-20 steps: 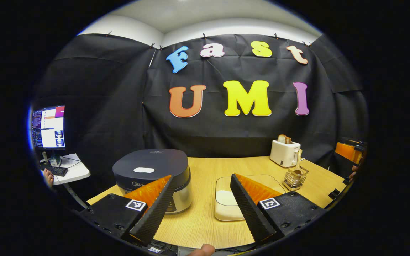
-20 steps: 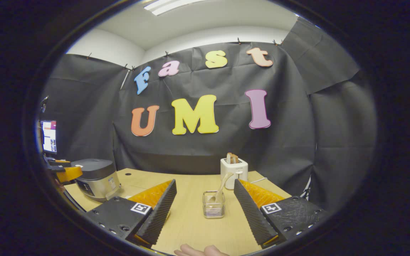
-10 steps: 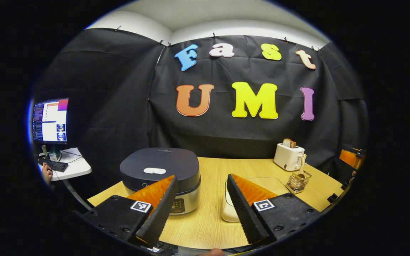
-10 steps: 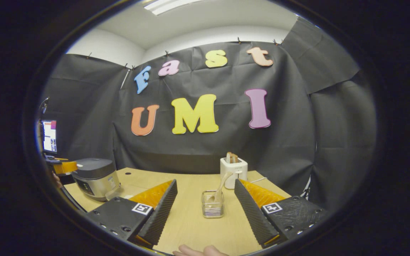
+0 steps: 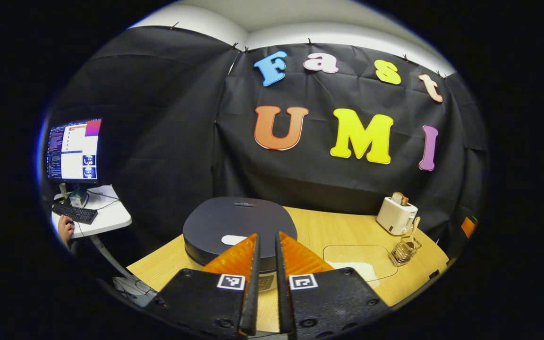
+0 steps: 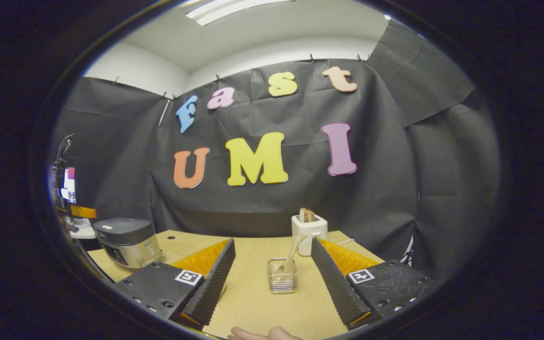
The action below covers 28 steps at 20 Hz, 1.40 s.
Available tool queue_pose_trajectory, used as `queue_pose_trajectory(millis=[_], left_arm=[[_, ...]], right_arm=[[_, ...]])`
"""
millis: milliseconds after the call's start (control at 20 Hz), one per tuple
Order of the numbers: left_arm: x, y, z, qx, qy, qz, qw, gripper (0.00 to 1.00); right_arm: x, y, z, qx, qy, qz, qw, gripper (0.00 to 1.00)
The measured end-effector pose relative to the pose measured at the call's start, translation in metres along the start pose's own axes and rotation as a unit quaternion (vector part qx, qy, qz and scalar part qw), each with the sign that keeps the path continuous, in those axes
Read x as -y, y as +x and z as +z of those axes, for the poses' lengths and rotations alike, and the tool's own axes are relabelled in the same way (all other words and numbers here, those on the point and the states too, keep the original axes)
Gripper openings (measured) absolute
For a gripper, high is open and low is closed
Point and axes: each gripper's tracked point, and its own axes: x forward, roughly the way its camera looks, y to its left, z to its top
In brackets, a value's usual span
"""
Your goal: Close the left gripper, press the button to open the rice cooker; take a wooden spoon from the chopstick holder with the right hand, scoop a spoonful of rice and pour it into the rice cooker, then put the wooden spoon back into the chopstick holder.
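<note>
Left hand-held gripper point(image 5: 266, 283) nearly closed, empty; right hand-held gripper point(image 6: 272, 283) wide, empty.

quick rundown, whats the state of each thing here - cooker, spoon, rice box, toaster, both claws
rice cooker: lid down, closed
left claw: shut, holding nothing, aimed at the cooker
right claw: open, holding nothing, facing the chopstick holder
wooden spoon: leaning in the chopstick holder
rice container: holds rice, on the table
toaster: bread sticking up from the slots
monitor: on
</note>
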Motion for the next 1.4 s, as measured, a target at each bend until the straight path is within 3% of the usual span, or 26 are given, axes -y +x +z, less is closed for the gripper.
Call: queue_pose_trajectory(millis=[50, 100, 300, 550, 1000, 1300, 1400], left_arm=[[-0.006, 0.004, 0.001, -0.007, 0.002, 0.007, 1.000, 0.05], [-0.009, 0.011, 0.001, -0.015, 0.004, 0.007, 1.000, 0.03], [0.002, 0.035, -0.015, -0.062, 0.009, -0.034, 0.997, 0.03], [-0.016, 0.052, -0.037, -0.101, 0.029, -0.005, 0.994, 0.03], [-0.021, 0.061, -0.039, -0.116, 0.026, -0.008, 0.993, 0.02], [-0.021, 0.062, -0.043, -0.129, -0.043, -0.037, 0.990, 0.03], [-0.019, 0.063, -0.041, -0.127, -0.039, -0.040, 0.990, 0.03]], right_arm=[[0.002, -0.001, 0.000, 0.001, -0.002, 0.000, 1.000, 0.95], [0.002, -0.002, 0.002, 0.003, -0.004, 0.000, 1.000, 0.95], [0.003, -0.004, 0.006, 0.008, -0.004, 0.004, 1.000, 0.96], [0.009, -0.004, 0.009, 0.012, 0.005, 0.002, 1.000, 0.95], [0.014, -0.006, 0.012, 0.012, 0.015, 0.000, 1.000, 0.96], [0.006, -0.011, 0.016, 0.017, 0.027, 0.010, 0.999, 0.95], [0.003, -0.014, 0.016, 0.017, 0.024, 0.015, 0.999, 0.95]])
